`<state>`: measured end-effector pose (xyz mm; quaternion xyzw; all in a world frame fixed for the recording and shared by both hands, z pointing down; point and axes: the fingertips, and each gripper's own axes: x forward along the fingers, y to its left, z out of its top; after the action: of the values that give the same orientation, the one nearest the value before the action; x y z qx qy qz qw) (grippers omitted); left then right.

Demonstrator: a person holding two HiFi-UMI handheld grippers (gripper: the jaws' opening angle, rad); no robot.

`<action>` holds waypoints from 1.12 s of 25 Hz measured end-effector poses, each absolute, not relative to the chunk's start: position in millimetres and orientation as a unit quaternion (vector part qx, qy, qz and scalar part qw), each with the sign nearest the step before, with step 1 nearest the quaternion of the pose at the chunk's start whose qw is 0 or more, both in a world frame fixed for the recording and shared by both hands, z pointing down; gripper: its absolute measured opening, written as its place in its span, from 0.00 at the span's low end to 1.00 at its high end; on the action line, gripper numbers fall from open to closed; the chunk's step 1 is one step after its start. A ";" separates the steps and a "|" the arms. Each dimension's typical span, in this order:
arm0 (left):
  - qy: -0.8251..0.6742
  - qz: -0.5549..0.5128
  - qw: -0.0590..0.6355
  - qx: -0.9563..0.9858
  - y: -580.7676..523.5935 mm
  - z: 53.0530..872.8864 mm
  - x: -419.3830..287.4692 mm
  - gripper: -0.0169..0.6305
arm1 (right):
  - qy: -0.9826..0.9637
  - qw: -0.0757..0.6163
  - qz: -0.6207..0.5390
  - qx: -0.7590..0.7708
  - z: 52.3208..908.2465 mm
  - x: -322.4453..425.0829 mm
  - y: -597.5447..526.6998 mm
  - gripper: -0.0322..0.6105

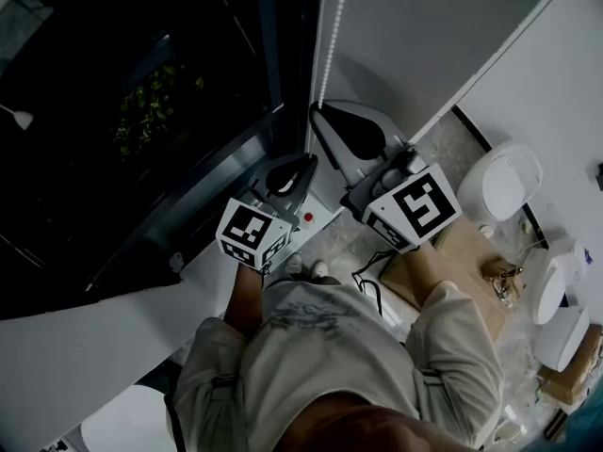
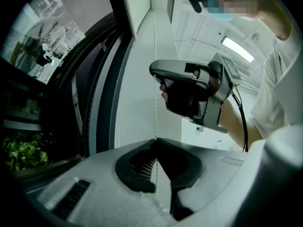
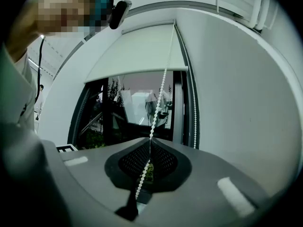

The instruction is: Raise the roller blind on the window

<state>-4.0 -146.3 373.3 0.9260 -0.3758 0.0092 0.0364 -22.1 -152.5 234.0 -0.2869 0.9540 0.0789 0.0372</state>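
The roller blind (image 3: 137, 56) is pale grey and covers the top part of the dark window (image 3: 132, 108). Its white bead chain (image 3: 161, 92) hangs down the window's right side, with a second strand (image 3: 193, 112) beside the frame. My right gripper (image 3: 150, 139) is shut on the chain, which runs on down between its jaws. In the head view the right gripper (image 1: 320, 111) is the higher one, and the bead chain (image 1: 331, 36) rises from its tips. My left gripper (image 1: 300, 166) sits lower. Its jaws (image 2: 155, 140) meet on the bead chain (image 2: 155, 109), just below the right gripper (image 2: 189, 91).
Green plants (image 1: 151, 111) show outside the glass. A grey wall (image 1: 415, 36) stands right of the chain. On the floor at the right lie white rounded objects (image 1: 509, 182) and a brown cardboard sheet (image 1: 452, 252). A white box with a red button (image 1: 308, 217) sits below the window.
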 end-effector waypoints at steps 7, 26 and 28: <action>-0.371 0.011 0.060 0.927 -151.2 393.8 -1.5 0.05 | 0.953 0.022 0.074 -0.293 254.6 -20.3 -157.5 0.07; -0.367 0.050 0.100 0.923 -151.7 452.7 -4.4 0.05 | 0.950 -0.012 0.048 -0.308 311.5 -26.8 -157.8 0.07; -0.366 0.052 0.107 0.923 -151.1 460.1 -3.8 0.05 | 0.950 -0.016 0.043 -0.309 318.8 -26.6 -156.9 0.07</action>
<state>-3.8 -151.1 460.1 0.9230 -0.3660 0.0522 0.1066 -26.6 -156.9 318.8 -0.3087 0.9501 0.0428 -0.0163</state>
